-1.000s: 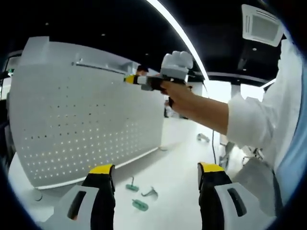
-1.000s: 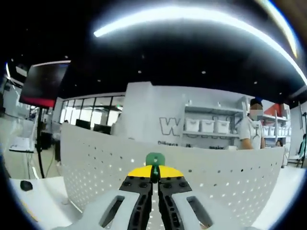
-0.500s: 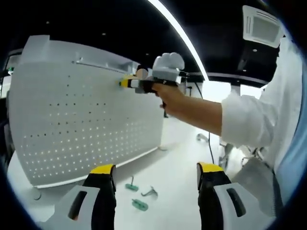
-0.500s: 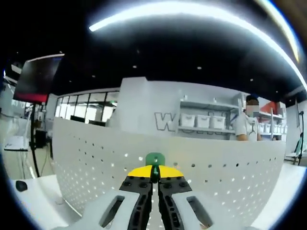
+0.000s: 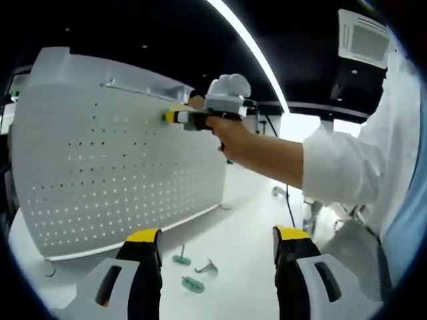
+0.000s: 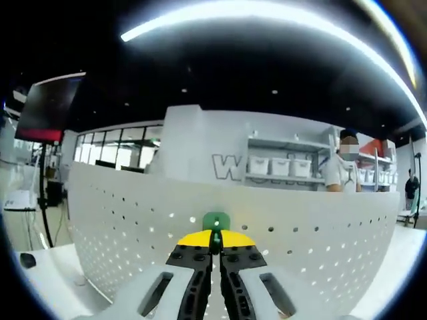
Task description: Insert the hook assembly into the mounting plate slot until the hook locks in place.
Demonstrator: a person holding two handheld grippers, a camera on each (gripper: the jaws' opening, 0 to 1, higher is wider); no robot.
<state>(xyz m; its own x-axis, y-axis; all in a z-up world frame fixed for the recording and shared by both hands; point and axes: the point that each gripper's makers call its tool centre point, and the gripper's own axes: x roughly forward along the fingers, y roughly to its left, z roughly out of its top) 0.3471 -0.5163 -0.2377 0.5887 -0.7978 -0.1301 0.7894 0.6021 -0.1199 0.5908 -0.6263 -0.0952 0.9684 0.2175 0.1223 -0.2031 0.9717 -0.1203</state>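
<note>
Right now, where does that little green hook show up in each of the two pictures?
Left gripper view: the green hook is a small speck at the tip of the right gripper, upper middle, against the pegboard.
Right gripper view: the hook sits at centre, pinched just above the yellow jaw tips.
Shared landmark: the white pegboard.

Right gripper raised on an outstretched arm, jaws pressed together; left gripper held low, jaws spread wide.
</note>
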